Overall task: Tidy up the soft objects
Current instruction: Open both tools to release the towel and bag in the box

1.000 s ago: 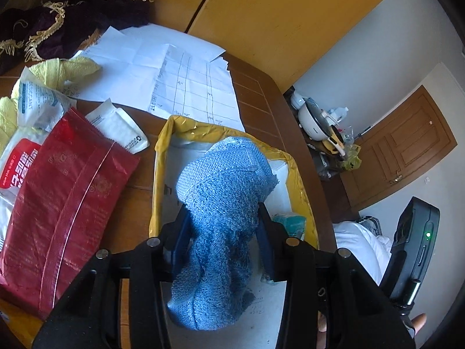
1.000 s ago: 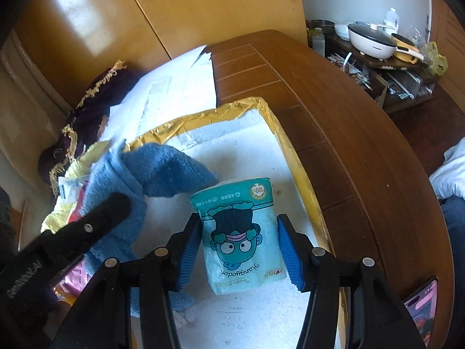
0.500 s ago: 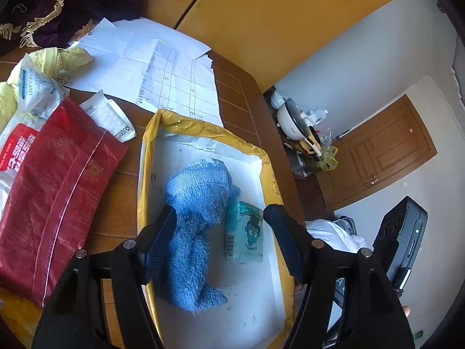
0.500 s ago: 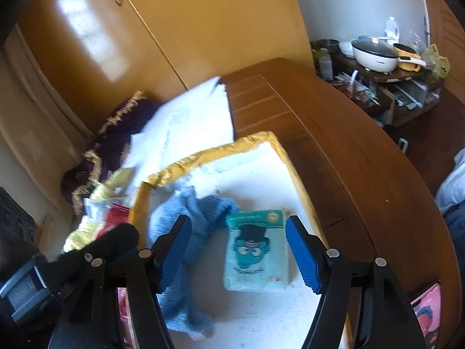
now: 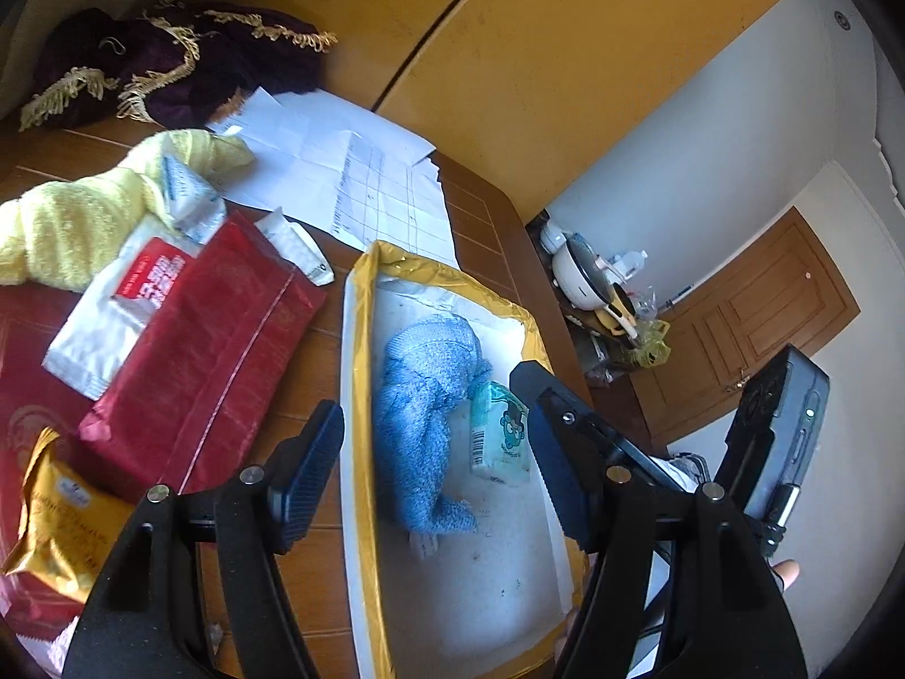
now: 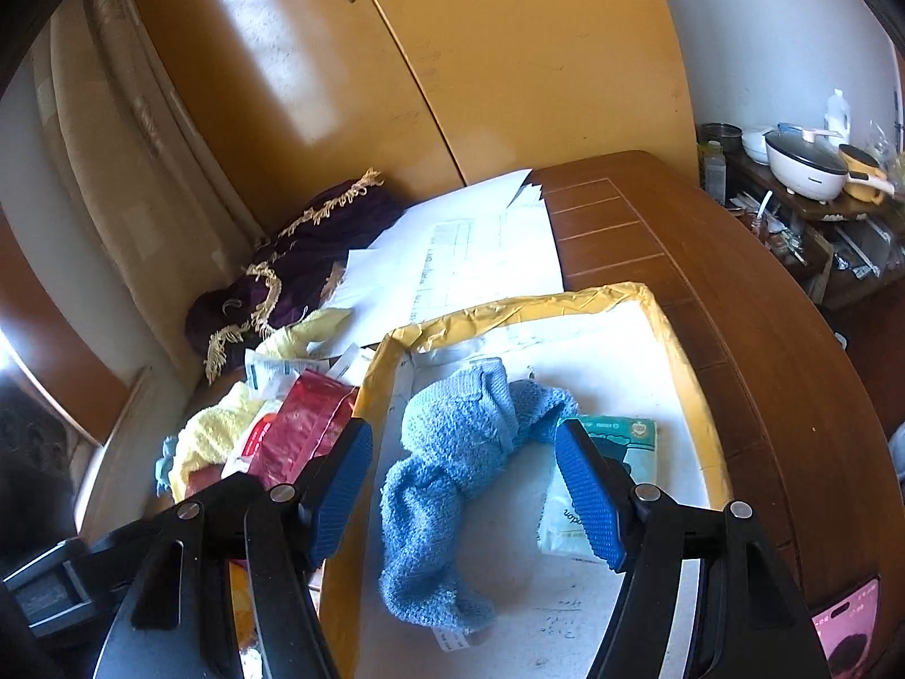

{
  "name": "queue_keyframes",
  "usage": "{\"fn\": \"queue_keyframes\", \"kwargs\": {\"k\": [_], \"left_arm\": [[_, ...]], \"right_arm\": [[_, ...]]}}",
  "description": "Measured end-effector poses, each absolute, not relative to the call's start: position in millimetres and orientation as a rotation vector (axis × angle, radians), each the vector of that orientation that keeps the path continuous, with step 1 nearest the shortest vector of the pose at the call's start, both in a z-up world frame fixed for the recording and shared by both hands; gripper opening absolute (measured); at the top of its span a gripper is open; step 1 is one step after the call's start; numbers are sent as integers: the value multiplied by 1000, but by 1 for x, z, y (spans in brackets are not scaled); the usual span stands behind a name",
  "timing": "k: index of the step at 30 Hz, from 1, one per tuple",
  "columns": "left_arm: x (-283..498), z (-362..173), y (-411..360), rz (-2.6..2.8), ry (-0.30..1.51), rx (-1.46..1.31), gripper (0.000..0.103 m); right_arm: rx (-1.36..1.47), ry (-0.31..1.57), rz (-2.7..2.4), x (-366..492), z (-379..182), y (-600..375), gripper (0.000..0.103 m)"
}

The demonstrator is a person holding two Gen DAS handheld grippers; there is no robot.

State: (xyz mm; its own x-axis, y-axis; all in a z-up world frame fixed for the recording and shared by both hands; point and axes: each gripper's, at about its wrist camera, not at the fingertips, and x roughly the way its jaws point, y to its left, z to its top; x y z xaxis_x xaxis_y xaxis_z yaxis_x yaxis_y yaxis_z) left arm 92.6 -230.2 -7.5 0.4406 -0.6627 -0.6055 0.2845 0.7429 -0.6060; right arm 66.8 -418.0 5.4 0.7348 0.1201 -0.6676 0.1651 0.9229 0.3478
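Blue towel [image 6: 452, 469] — between spread fingers [image 6: 588, 495]

Lived-in home: wooden cupboards [image 6: 452, 56], cooking pot [image 6: 803, 167].

Right gripper [image 6: 469, 492] hangs wide open above the tray [image 6: 687, 373]; a crumpled blue towel [image 6: 452, 475] lies inside, touching a green tissue pack [image 6: 622, 452] beside it.
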Motion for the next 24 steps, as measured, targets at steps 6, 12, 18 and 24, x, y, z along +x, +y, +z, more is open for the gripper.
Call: {"fn": "queue_keyframes", "kwargs": {"k": [6, 12, 18, 24], "left_arm": [[81, -5, -216, -566, 899, -428, 67], [71, -10, -200, -521, 891, -442, 67], [62, -13, -189, -483, 879, -435, 67], [52, -11, -180, -467, 864, -428, 67]], "right_arm": [[429, 750, 3, 66, 3, -419, 69], [411, 728, 56, 63, 7, -410, 69], [379, 721, 111, 61, 9, -395, 69], [383, 735, 188, 60, 8, -380, 69]]}}
